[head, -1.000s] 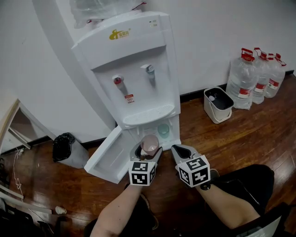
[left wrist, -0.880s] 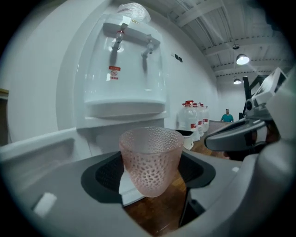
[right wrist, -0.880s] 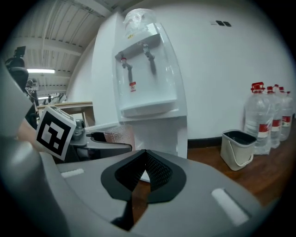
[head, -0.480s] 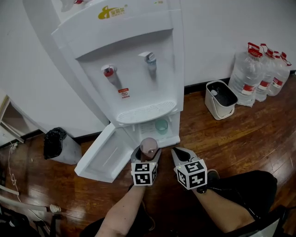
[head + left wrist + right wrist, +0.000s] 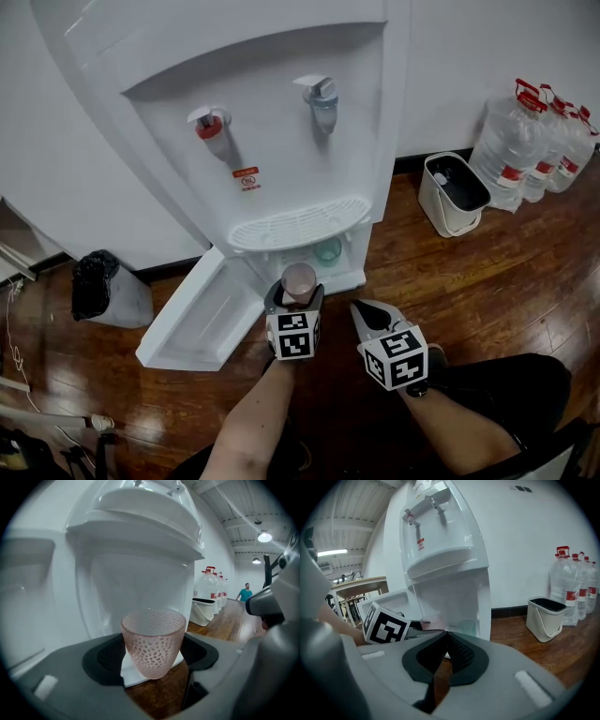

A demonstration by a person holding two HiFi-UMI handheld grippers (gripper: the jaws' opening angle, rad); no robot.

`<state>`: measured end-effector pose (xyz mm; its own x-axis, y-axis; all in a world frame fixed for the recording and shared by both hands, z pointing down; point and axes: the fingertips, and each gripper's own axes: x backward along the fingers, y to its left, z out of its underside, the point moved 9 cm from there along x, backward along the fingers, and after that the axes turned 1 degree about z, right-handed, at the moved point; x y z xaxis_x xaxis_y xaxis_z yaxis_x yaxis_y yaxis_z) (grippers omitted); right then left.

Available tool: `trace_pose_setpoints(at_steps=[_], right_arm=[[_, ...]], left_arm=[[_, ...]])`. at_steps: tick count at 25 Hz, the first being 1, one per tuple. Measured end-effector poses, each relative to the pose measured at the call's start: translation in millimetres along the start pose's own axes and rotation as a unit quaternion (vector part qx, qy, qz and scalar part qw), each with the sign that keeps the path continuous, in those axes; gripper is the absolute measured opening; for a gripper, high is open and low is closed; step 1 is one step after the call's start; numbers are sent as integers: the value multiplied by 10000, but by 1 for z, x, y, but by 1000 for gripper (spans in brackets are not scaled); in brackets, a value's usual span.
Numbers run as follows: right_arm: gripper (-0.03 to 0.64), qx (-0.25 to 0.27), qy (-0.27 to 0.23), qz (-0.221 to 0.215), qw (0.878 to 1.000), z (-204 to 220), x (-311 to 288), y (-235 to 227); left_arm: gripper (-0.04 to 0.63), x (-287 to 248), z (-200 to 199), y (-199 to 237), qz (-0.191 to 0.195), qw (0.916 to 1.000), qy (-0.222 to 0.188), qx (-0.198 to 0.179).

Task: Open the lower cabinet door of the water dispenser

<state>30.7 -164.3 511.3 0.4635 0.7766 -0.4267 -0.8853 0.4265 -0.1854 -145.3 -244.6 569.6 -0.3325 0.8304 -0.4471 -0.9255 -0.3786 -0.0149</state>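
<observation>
Low centre of the head view: clamping a pink dimpled cup (image 5: 299, 279) upright in the left gripper (image 5: 296, 300), jaws pressed against opposite sides of its wall. Just right of that, clenched on nothing with the right gripper (image 5: 364, 309), tips touching.

Beyond the cup, toward the lower left of the frame: lower cabinet door (image 5: 202, 319) swung wide off the water dispenser (image 5: 281, 122), inner face turned upward. In the opened compartment at mid-frame, a greenish cup (image 5: 328, 249) standing under the drip tray (image 5: 298, 223). Farther off, a white bin (image 5: 450, 192) and water bottles (image 5: 539, 141) at upper right, a black bag (image 5: 94, 281) at left.

Judging the opening step as done. Seemingly on to carrying the cup, whether to the taps or the compartment impossible to say. Calls next for keeping the cup level, holding the clamp firm, and clearing the tray's edge.
</observation>
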Motion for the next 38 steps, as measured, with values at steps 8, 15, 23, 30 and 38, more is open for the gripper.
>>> trace_pose_setpoints(at_steps=[8,15,23,30,38], right_arm=[[2,24,250,29,9997,1,-26,-20],[3,-34,240,-20,9997,-10,-41,-39],[3,-78,301,-117,9994,-11,-53,-51],[3,-117,318,-188,9992,-13,-62,-53],[2,-146,338,-129,9992,-15,-69,-63]], left_arm=[[365,-26,11,1,-114,9996,64,266],[365,-55,23,13,-430,9986,236,183],[365,-83,22,26,-672,9973,251,185],[365,-100,26,33,-775,9963,242,270],[365,-114,23,41,-959,9940,241,466]])
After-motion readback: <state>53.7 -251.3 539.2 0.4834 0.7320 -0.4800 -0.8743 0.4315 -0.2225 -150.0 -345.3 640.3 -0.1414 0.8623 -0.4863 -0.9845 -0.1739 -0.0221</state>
